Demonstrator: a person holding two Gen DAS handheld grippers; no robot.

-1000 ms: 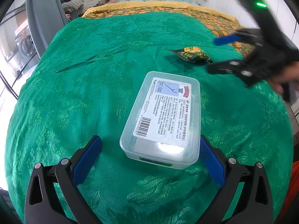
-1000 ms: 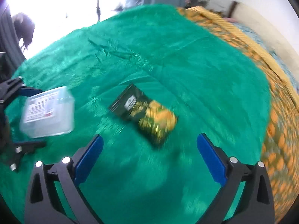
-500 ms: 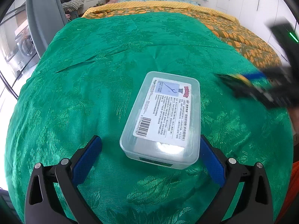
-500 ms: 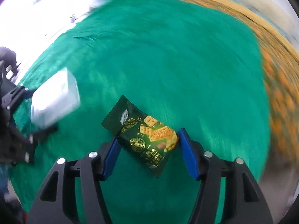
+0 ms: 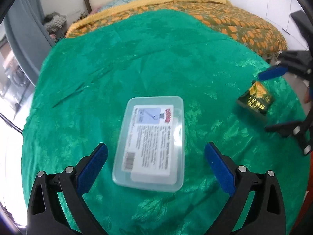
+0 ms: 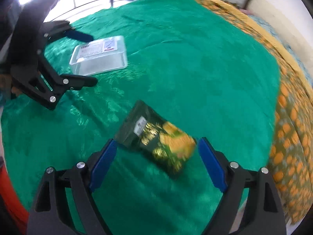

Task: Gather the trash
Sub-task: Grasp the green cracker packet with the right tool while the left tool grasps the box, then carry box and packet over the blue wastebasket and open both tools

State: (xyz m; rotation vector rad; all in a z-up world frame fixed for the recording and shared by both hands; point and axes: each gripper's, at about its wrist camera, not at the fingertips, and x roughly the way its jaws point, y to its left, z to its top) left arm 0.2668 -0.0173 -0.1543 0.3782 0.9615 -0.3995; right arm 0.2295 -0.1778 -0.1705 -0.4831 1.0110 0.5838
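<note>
right gripper [image 6: 156, 156]: jaws are opening, snack packet [image 6: 158, 143] lies loose between them on the green bedspread [image 6: 195, 68]
left gripper [image 5: 155, 164]: fingers spread wide around the clear plastic box [image 5: 152, 146], not touched
packet: well right of box

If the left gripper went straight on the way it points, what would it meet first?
Most likely the clear rectangular plastic box with a printed label: it lies between the left gripper's open jaws, on the green bedspread.
</note>
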